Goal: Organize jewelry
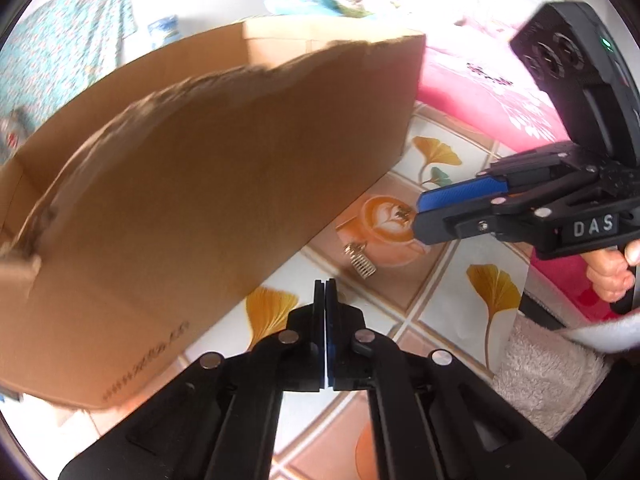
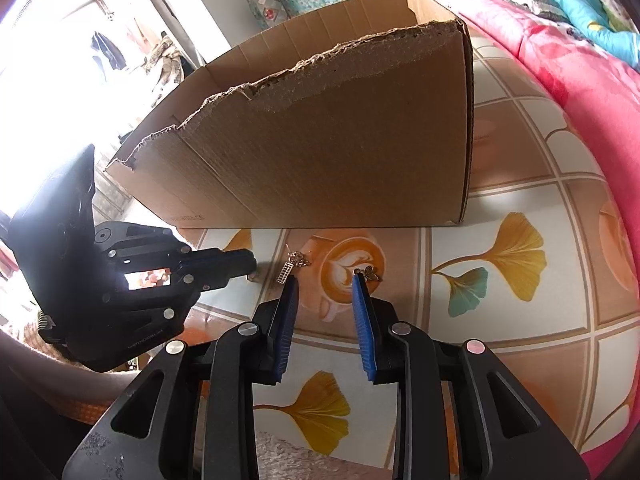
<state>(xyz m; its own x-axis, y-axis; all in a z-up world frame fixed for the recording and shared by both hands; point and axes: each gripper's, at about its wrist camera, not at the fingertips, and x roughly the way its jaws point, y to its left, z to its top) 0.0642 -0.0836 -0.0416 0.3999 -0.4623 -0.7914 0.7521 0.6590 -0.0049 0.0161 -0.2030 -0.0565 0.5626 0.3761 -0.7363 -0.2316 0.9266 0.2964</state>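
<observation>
Butterfly charm (image 2: 370, 273) and ladder-shaped earring (image 2: 285, 271) lie on table (image 2: 500, 184) at box's (image 2: 320, 152) 6 o'clock; tiny, light, slippery, snag-prone; pinch body, not chain. Right gripper (image 2: 326, 282) jaws open, empty; left gripper (image 1: 325, 283) jaws closed, empty.

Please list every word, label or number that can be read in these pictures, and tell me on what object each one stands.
"DAS": white letters on the black body of the right gripper.
Dark printed line low on the side of the cardboard box: too blurred to read.
Small printed mark near the bottom edge of the box in the right wrist view: too small to read.
Small white text along the body of the left gripper: too small to read.
</observation>
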